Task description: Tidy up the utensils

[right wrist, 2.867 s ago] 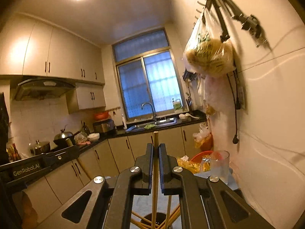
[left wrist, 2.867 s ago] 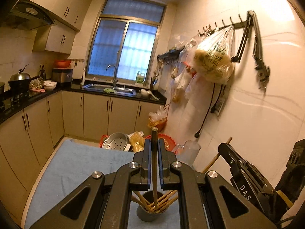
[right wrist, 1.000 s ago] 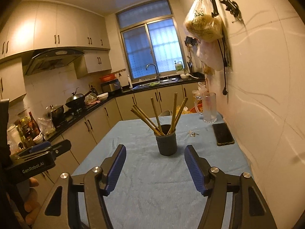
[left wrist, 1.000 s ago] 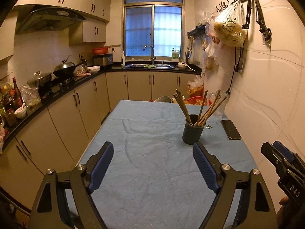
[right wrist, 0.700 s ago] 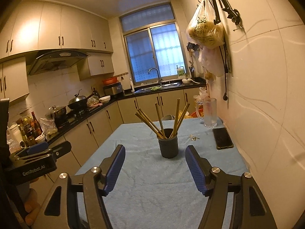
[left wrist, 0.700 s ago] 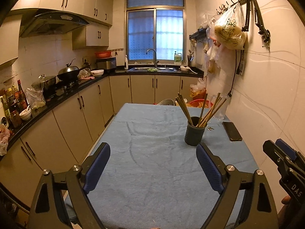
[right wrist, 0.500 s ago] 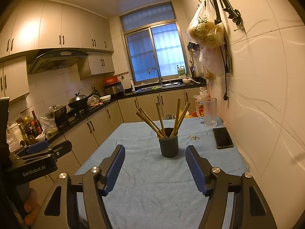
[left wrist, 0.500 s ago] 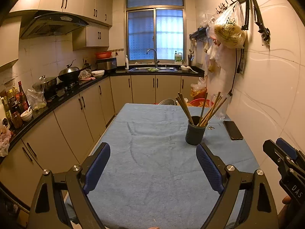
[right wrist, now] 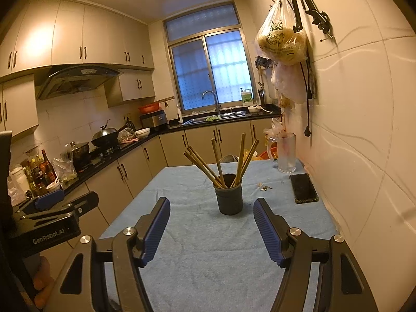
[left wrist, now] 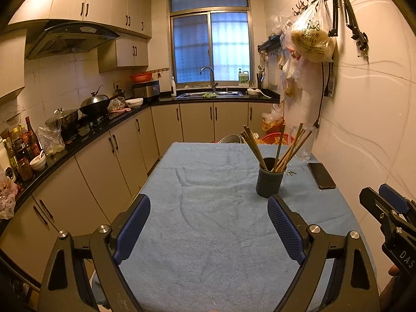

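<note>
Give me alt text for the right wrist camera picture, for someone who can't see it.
A dark cup of wooden chopsticks stands on a blue-cloth table, just beyond the empty, open right gripper. A black phone and a glass mug sit near the right wall; the left gripper shows at the left edge.

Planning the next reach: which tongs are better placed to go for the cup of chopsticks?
Right, probably. The cup sits centred ahead of the open right tongs; in the left wrist view it stands off toward the right finger of the left tongs.
</note>
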Action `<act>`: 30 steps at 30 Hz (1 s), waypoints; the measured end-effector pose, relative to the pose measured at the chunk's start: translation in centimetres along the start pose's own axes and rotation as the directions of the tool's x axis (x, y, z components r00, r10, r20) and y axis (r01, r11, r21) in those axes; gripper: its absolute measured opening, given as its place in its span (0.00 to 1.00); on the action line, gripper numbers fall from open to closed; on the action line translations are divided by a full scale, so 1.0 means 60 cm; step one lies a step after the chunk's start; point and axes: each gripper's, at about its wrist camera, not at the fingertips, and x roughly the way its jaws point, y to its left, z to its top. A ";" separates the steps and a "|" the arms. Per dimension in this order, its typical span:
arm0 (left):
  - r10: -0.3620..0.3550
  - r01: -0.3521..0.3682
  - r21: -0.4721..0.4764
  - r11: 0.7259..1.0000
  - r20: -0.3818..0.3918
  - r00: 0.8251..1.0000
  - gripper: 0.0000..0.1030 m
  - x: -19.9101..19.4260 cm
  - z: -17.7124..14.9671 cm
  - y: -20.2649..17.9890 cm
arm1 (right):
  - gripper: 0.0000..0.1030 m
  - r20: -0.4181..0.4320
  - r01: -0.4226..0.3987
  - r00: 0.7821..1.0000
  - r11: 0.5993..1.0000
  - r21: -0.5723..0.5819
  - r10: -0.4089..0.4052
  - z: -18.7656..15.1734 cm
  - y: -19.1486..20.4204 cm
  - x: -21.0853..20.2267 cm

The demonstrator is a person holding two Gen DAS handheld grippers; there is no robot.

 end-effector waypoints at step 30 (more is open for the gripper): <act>0.022 -0.022 0.030 0.999 -0.003 1.000 0.89 0.012 -0.001 0.000 | 0.69 -0.010 0.004 1.000 1.000 0.002 -0.004 0.000 -0.004 0.018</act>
